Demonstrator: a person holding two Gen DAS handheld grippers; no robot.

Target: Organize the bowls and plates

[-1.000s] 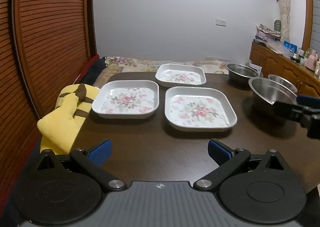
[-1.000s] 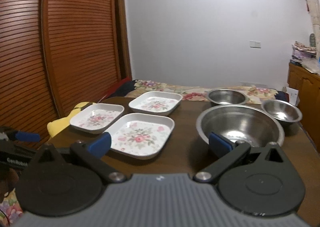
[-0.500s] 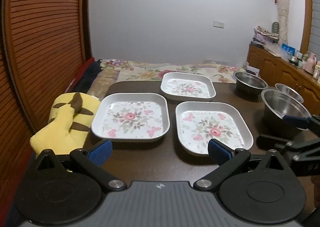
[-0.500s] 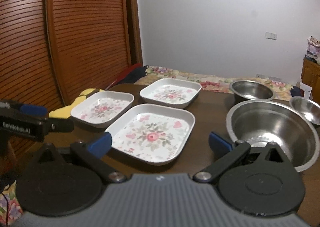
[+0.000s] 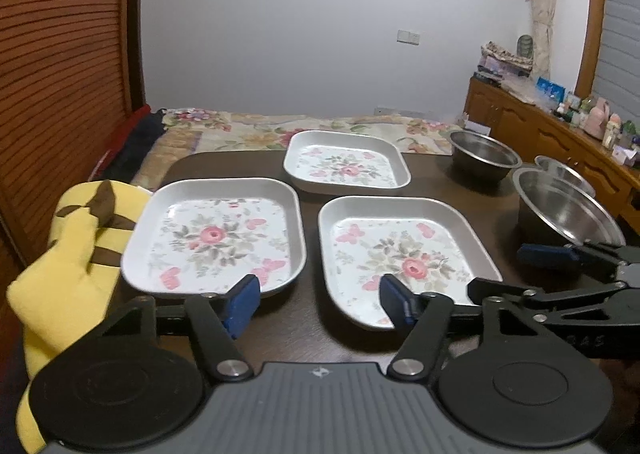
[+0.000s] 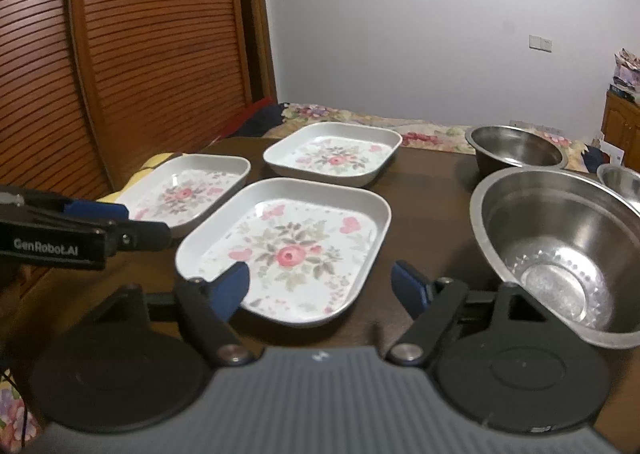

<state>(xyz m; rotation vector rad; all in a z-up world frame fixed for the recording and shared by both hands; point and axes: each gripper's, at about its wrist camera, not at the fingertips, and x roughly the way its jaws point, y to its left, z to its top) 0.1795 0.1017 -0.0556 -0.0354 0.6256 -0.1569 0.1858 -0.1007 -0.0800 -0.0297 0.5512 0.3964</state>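
Observation:
Three white square plates with pink flower prints lie on the dark wooden table (image 5: 308, 334): a left plate (image 5: 216, 238), a right plate (image 5: 404, 254) and a far plate (image 5: 346, 166). Three steel bowls stand to the right: a large one (image 6: 560, 246), a medium one at the back (image 6: 518, 152) and a small one (image 6: 622, 180). My left gripper (image 5: 318, 304) is open and empty, over the table's front edge between the two near plates. My right gripper (image 6: 322, 286) is open and empty, its left finger over the near edge of the right plate (image 6: 292, 246).
A yellow plush toy (image 5: 68, 254) lies off the table's left edge. A slatted wooden door (image 6: 140, 54) stands on the left. A bed with a floral cover (image 5: 300, 126) lies behind the table. A wooden cabinet (image 5: 560, 142) with small items runs along the right.
Both grippers have moved forward towards the plates, which now look larger and closer. Their jaws have narrowed a little but stay open. Nothing on the table has moved.

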